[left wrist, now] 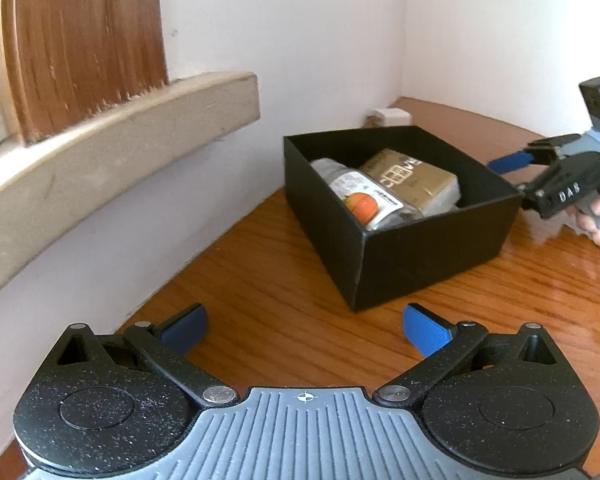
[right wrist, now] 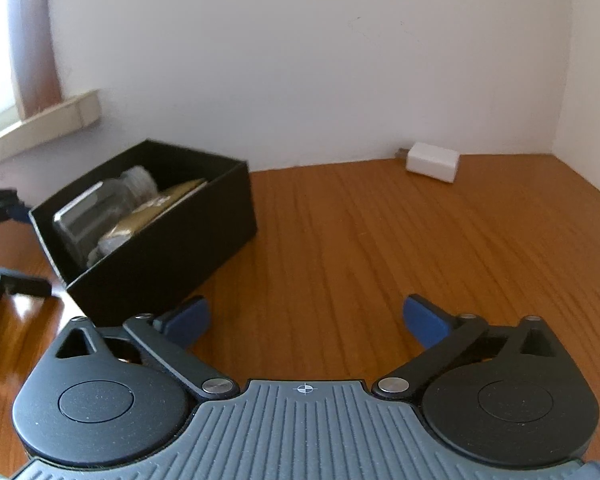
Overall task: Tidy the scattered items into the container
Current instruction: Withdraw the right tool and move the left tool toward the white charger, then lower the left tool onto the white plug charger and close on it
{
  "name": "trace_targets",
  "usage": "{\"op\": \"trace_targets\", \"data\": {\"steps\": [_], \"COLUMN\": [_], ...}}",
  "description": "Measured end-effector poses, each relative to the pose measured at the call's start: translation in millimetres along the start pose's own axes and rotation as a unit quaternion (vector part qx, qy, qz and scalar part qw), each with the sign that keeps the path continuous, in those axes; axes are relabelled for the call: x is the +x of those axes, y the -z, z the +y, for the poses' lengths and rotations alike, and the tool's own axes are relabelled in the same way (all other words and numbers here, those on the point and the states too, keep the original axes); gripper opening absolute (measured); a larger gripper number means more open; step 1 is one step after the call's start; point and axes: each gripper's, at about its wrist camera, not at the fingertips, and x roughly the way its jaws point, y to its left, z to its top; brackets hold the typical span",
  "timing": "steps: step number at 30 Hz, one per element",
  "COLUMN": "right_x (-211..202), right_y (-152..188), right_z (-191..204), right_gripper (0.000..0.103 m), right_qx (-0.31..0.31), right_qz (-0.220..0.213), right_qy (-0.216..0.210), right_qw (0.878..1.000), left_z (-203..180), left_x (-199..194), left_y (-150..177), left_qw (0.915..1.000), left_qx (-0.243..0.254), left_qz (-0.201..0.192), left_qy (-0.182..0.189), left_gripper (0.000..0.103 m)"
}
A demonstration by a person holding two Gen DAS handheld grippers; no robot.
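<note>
We hold both tools over the wooden worktop (right wrist: 380, 240) with nothing in either of them. The left tool (left wrist: 304, 330) has its blue pads spread wide and points toward the black box (left wrist: 432, 256), which sits near the wall. The right tool (right wrist: 306, 322) is also spread wide and empty, and hangs just beside the box's near corner.

Inside the box we see a clear jar (left wrist: 374, 200) with an orange picture on its label, lying on its side, and a tan packet (left wrist: 414, 178) lying against it. So two items, at least, are already put away.

The one thing we can find outside the box is a small white charger block (right wrist: 433, 162), lying on the worktop close to the back wall and well apart from the box. We judge that it is what remains to be gathered, so the task looks nearly done. Neither view shows other loose items.
</note>
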Motion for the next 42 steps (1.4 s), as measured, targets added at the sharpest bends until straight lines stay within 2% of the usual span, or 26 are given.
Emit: {"op": "trace_targets", "data": {"steps": [4,9,13,20,25,28,30,31,36,42], "right_x": [-0.2,-1.8,-2.2,-2.0,-1.9,-2.4,-2.2,-2.2,-2.2,-2.5], "right_y": [-0.2,1.6,2.2,2.2,2.1,2.6,2.5,2.5,2.5,2.4], "right_z": [4.5,4.1,4.3,3.9,3.7,3.4,3.6,3.6,3.5,3.1], "right_gripper": [0.103,0.103,0.103,0.103,0.103,0.103,0.103,0.103,0.103,0.103], "right_qx": [-0.010,-0.006,-0.002,-0.001,-0.001,-0.003,-0.003,-0.003,-0.003,-0.003], "right_qz": [0.005,0.003,0.003,0.003,0.003,0.003,0.003,0.003,0.003,0.003], "right_qy": [0.010,0.017,0.021,0.022,0.022,0.020,0.020,0.020,0.020,0.020], "right_qw": [1.000,1.000,1.000,1.000,1.000,1.000,1.000,1.000,1.000,1.000], "left_z": [-10.8,-33.7,-54.0,-88.5,-118.0,-134.6,-137.3,-138.7,-144.8,-153.7], "left_x": [-24.1,-37.2,-17.4,39.5,83.8,113.3,133.1,142.9,185.4,213.0], "left_y": [-21.1,-66.2,-109.5,-171.3,-202.4,-213.7,-217.7,-219.7,-226.7,-231.1], "left_qw": [0.9992,0.9972,0.9960,0.9941,0.9887,0.9846,0.9836,0.9829,0.9790,0.9769], "left_qx": [-0.008,0.009,0.037,0.080,0.119,0.149,0.158,0.163,0.184,0.196], "left_qz": [-0.037,-0.064,-0.062,-0.044,-0.028,-0.015,-0.001,0.006,0.036,0.049], "left_qy": [-0.013,0.037,0.053,0.059,0.087,0.091,0.087,0.085,0.079,0.069], "left_gripper": [0.103,0.103,0.103,0.103,0.101,0.092,0.078,0.075,0.074,0.074]}}
